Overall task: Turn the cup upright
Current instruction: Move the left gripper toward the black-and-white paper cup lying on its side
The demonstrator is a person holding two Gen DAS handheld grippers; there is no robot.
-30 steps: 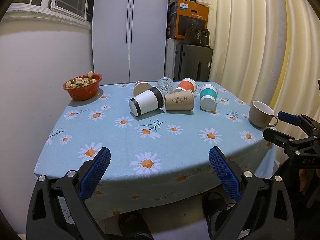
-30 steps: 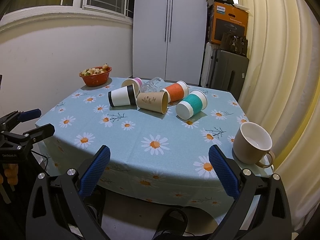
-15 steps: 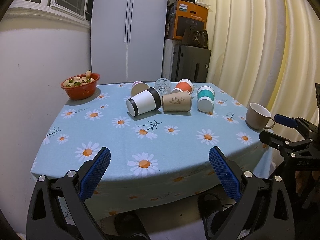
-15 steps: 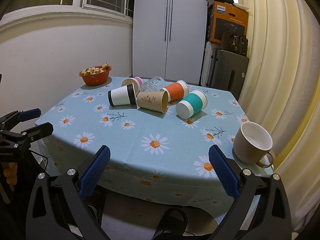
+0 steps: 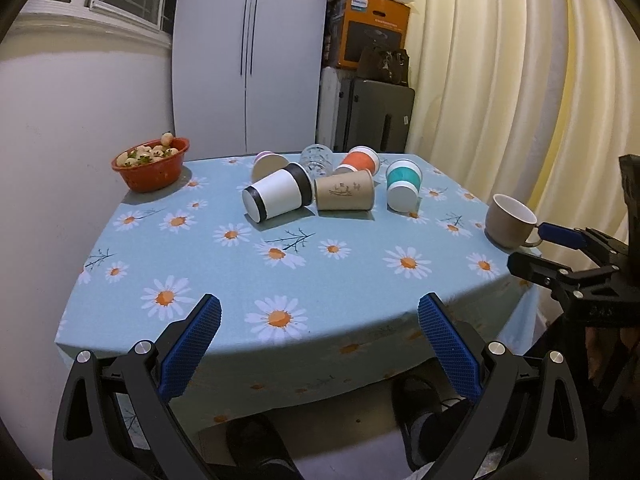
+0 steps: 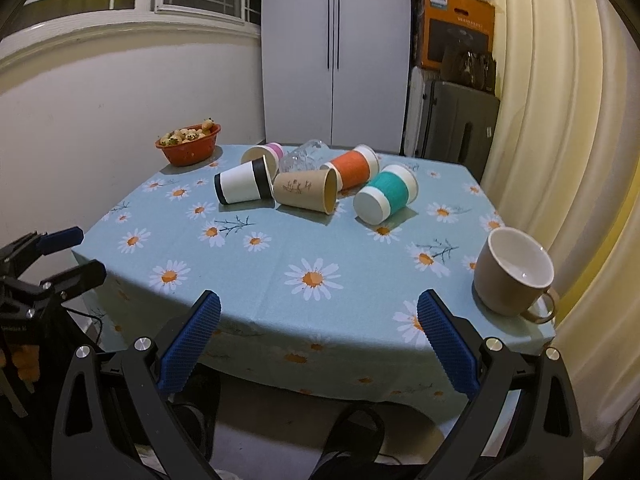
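Note:
Several cups lie on their sides in a cluster at the far middle of the table: a black-and-white cup (image 5: 278, 195) (image 6: 242, 186), a brown paper cup (image 5: 345, 195) (image 6: 306, 190), a teal cup (image 5: 403, 185) (image 6: 386, 199), an orange cup (image 5: 360, 160) (image 6: 354, 168), a pink cup (image 5: 268, 165) (image 6: 264, 154) and a clear glass (image 5: 316, 158) (image 6: 304, 156). A beige mug (image 5: 509, 221) (image 6: 514, 278) stands upright at the right edge. My left gripper (image 5: 319, 322) and right gripper (image 6: 318, 318) are open and empty, both off the table's near edge.
A red bowl of food (image 5: 151, 164) (image 6: 189, 149) sits at the far left corner. The daisy tablecloth (image 5: 320, 272) covers the table. A white wall is on the left, curtains on the right, a cabinet and boxes behind. Feet in slippers show below.
Both grippers have drawn back slightly from the table and stay open. The cups have not moved.

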